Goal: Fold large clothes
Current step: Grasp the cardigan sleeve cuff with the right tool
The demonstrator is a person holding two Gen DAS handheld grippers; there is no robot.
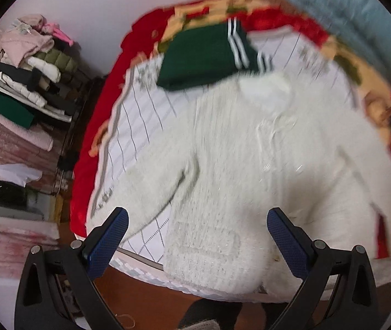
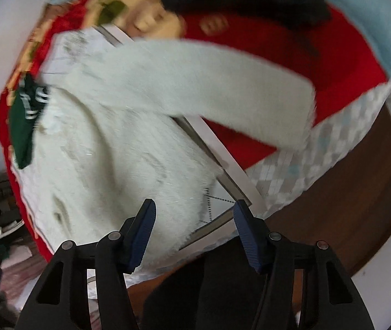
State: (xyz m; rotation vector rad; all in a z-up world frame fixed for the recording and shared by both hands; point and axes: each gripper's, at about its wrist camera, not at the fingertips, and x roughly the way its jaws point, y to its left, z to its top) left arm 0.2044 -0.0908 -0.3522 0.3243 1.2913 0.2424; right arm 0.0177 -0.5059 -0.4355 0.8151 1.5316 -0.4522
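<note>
You are getting ready to fold a big fluffy white sweater (image 1: 250, 165). It is lying spread out on the bed (image 1: 140, 115), on a white checked sheet, with its bottom hem reaching the near edge of the bed.

Starting on the left, a pile of clothes (image 1: 30, 82) is sitting on a rack beside the bed. Your left tool (image 1: 197, 221) is hanging over the sweater's hem at the near edge. Its two blue pads are standing wide apart, and it is not holding anything. One sleeve is lying off to the left of the body.

Further back, a folded green garment (image 1: 209, 57) with white stripes is resting toward the far edge of the bed, touching the top of the sweater.

On the right, your right tool (image 2: 194, 213) is hanging over the near right corner of the sweater's hem. Its pads are about half open, and nothing is between them. The other sleeve (image 2: 223, 88) is stretching out over the red blanket (image 2: 333, 82) toward the right edge of the bed.

It looks like you are still at the start, reaching in for a first grip. Next, you will likely need to pinch the cloth with both tools. The wool looks thick and soft, so take a deep bite.
</note>
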